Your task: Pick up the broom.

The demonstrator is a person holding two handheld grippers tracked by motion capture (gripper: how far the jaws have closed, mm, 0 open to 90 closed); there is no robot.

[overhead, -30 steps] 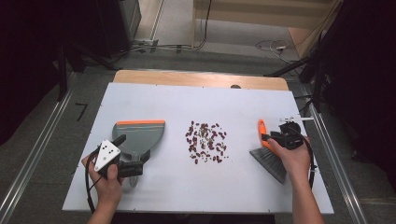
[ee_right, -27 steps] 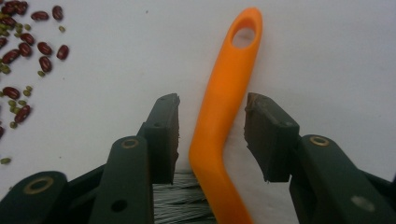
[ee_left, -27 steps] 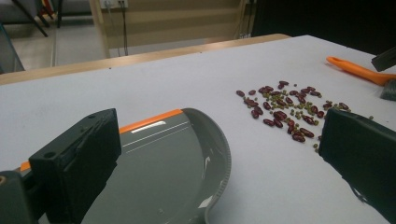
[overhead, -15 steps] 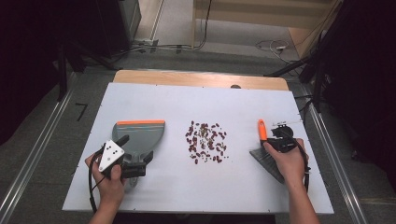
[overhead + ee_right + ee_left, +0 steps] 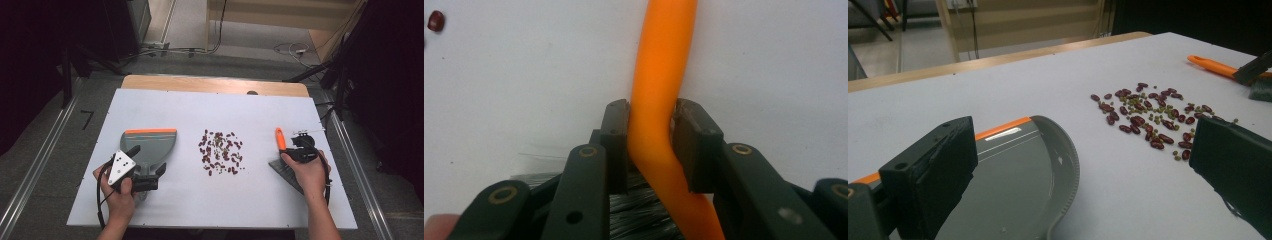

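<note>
A grey dustpan (image 5: 150,145) with an orange front edge lies at the left of the white table (image 5: 200,107). My left gripper (image 5: 147,161) stands open over its handle end, the jaws wide apart on either side of the pan (image 5: 1018,180). A scatter of red and small green beans (image 5: 220,152) lies mid-table, also ahead of the left jaws (image 5: 1148,117). At the right lies a brush (image 5: 280,140) with an orange handle and dark bristles. My right gripper (image 5: 300,150) has just been closing, and its pads (image 5: 616,130) now press on the orange handle (image 5: 659,60).
A wooden strip (image 5: 215,84) runs along the table's far edge. Metal rails (image 5: 350,150) flank the table on both sides. Cables (image 5: 280,49) lie on the floor beyond. Bare table surface lies between the beans and each tool.
The right gripper's jaws have closed onto the brush's orange handle. The left hand and the dustpan have stayed where they were.
</note>
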